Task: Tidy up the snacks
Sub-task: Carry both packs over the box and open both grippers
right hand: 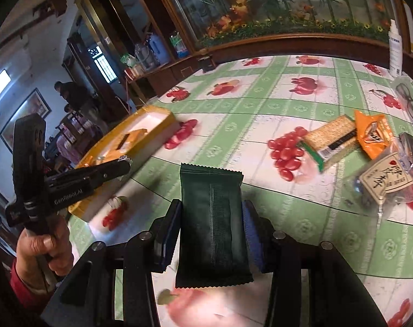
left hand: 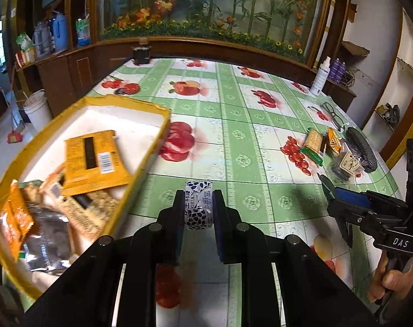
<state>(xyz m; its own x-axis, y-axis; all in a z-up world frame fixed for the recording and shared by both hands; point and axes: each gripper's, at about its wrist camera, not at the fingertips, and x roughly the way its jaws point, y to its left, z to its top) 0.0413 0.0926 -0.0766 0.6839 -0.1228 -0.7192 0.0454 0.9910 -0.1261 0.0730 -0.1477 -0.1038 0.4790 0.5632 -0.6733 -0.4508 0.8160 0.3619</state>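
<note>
My left gripper [left hand: 198, 204] is shut on a small white-and-blue patterned snack packet [left hand: 197, 204], held above the tablecloth just right of the yellow box [left hand: 152, 136]. The box holds several orange, tan and silver snack packs [left hand: 94, 158]. My right gripper [right hand: 210, 218] is shut on a dark green snack packet [right hand: 211, 223], held above the table. In the left wrist view the right gripper [left hand: 331, 190] shows at the right edge. In the right wrist view the left gripper [right hand: 122, 164] shows beside the box [right hand: 157, 128]. Loose snacks, a cracker pack [right hand: 331, 141], an orange packet [right hand: 372, 136] and a clear labelled bag [right hand: 383, 182], lie at the right.
The table has a green checked fruit-print cloth [left hand: 233, 136]. A white spray bottle [left hand: 320, 76], glasses [left hand: 331, 114] and a dark textured case [left hand: 361, 150] sit near the far right edge. A small dark jar [left hand: 142, 53] stands at the back. A wooden cabinet runs behind.
</note>
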